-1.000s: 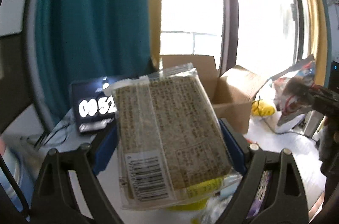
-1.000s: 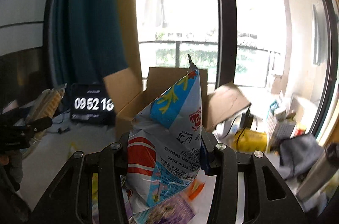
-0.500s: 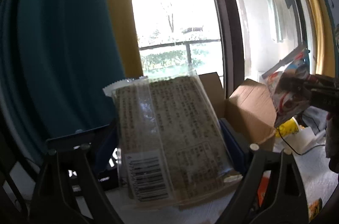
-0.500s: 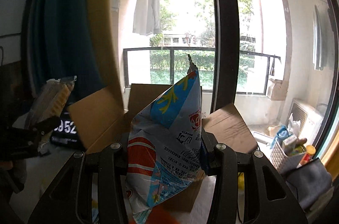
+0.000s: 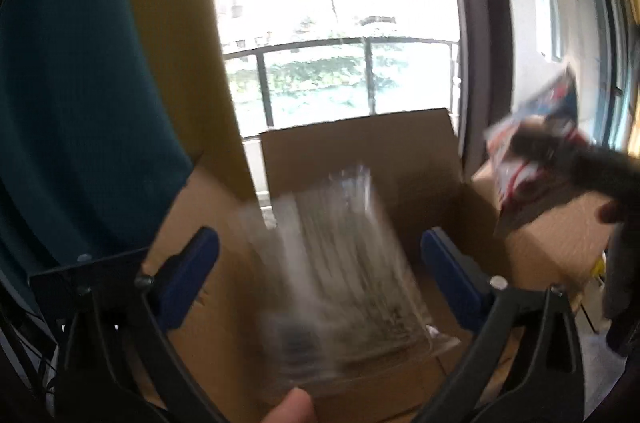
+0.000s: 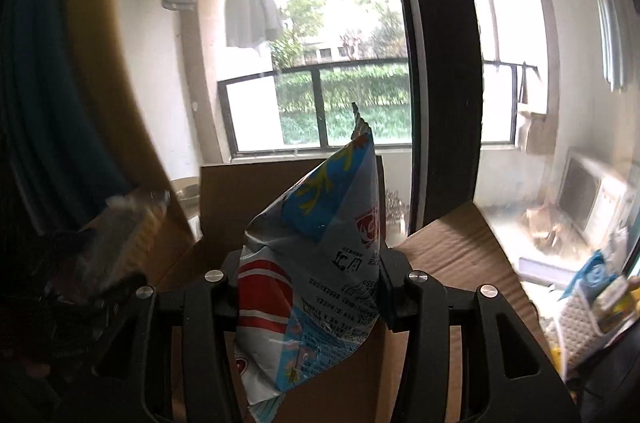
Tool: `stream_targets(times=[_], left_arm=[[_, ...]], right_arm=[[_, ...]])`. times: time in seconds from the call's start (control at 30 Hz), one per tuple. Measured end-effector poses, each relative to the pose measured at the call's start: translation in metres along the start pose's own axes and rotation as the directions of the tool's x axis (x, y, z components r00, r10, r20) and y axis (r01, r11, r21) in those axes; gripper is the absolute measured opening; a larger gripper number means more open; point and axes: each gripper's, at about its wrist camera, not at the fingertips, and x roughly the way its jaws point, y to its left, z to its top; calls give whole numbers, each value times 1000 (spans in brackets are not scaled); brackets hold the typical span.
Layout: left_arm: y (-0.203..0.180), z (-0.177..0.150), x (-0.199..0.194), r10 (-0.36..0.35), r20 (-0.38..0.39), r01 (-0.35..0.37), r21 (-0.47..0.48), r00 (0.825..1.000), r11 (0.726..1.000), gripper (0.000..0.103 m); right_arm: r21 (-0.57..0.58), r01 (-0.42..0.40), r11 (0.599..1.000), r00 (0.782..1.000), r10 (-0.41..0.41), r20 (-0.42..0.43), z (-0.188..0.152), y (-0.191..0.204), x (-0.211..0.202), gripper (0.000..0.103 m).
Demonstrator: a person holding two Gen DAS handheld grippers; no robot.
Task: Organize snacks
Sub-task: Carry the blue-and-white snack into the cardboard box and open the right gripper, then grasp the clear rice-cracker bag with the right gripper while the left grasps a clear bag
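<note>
Left gripper [image 5: 320, 255]: jaws spread wide, having just been opening. The clear-wrapped snack packet [image 5: 340, 263] sits between the blue pads [image 5: 192, 275] but clear of both, blurred, over the open cardboard box [image 5: 360, 151]. A fingertip [image 5: 294, 407] shows at the bottom edge of this view.

Right gripper [image 6: 308, 283]: jaws about half open and just widened further. The blue, white and red snack bag [image 6: 316, 263] stands between them, its sides touching both pads — whether it is gripped or merely resting there cannot be told. The bag stands upright, pointed top corner uppermost, in front of the box's raised back flap [image 6: 260, 199].

In the left wrist view, the right gripper and its bag appear at the far right, above the box's right flap [image 5: 552, 239]. Behind the box are a window with a railing [image 6: 320, 71] and a teal curtain [image 5: 72, 83].
</note>
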Motion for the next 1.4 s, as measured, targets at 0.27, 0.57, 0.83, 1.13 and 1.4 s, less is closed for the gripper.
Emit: stream_targets(times=[0.27, 0.57, 0.83, 1.13, 1.4], left_arm=[[15, 9, -16, -40, 22, 42, -92, 999, 995, 102], [22, 5, -83, -61, 103, 72, -116, 993, 991, 102], [23, -11, -150, -79, 151, 93, -84, 985, 992, 102], [27, -52, -216, -123, 163, 140, -100, 979, 985, 102], [24, -88, -254, -156, 138, 171, -108, 978, 979, 102]], right_arm=[[31, 14, 999, 1000, -14, -10, -4, 0, -2, 83], [-28, 16, 999, 999, -15, 33, -2, 16, -71, 83], [-49, 10, 999, 998, -7, 60, -23, 30, -141, 83], [-65, 21, 998, 998, -16, 66, -67, 46, -215, 83], [-78, 33, 996, 999, -31, 26, -117, 57, -259, 83]])
